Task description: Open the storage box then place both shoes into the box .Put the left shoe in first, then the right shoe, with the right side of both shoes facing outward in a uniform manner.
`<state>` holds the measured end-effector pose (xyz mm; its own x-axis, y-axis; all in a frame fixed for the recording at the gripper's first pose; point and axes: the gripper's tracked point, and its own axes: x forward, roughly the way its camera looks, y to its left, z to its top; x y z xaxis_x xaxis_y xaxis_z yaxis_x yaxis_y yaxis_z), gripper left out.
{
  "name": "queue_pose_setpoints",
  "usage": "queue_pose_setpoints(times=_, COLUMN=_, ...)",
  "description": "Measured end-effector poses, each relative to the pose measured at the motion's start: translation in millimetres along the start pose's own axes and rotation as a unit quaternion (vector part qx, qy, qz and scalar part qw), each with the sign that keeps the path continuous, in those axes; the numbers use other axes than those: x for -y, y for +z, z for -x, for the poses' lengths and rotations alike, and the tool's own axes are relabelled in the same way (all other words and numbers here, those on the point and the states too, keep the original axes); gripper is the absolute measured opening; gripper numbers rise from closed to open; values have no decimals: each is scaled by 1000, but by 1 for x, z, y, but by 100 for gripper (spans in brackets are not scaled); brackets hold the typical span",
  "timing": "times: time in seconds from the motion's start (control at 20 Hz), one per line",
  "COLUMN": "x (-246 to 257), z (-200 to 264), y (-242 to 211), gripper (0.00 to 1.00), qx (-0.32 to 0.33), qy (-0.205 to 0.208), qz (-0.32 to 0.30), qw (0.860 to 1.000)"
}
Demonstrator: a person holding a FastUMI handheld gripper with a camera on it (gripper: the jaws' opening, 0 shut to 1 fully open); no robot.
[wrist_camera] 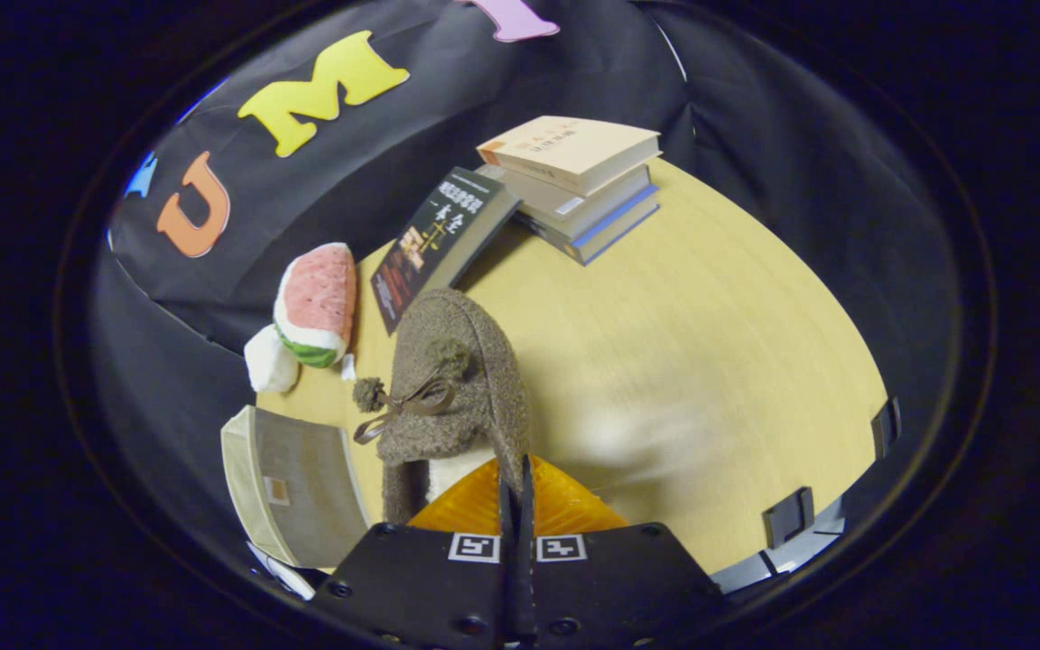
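Observation:
A brown fuzzy shoe [452,379] with a bow and pom-poms on its top hangs just ahead of my fingers, toe pointing away from me and its pale lining showing at the opening. My gripper [517,474] is shut on the shoe's right-hand collar edge, the two fingers pressed close together with the fabric between them. The grey-beige storage box [294,487] with a pale rim lies left of the fingers, below the shoe, on the wooden table [710,343]. I cannot tell whether the box is open.
A watermelon-slice plush [317,302] lies beyond the box at the table's far left. A dark book [443,239] leans against a stack of books [574,176] at the far edge. Dark brackets [789,515] sit on the table's right rim.

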<state>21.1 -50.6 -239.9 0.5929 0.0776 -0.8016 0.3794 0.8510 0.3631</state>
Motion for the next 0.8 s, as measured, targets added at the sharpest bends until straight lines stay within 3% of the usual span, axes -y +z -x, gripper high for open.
queue_pose_setpoints(times=0.45, x=-186, z=51, y=-35, gripper=0, qx=36, qy=66, qz=38, qw=996)
queue_pose_setpoints(times=0.8, x=-287, z=26, y=-98, gripper=0, qx=36, qy=67, qz=92, qw=993)
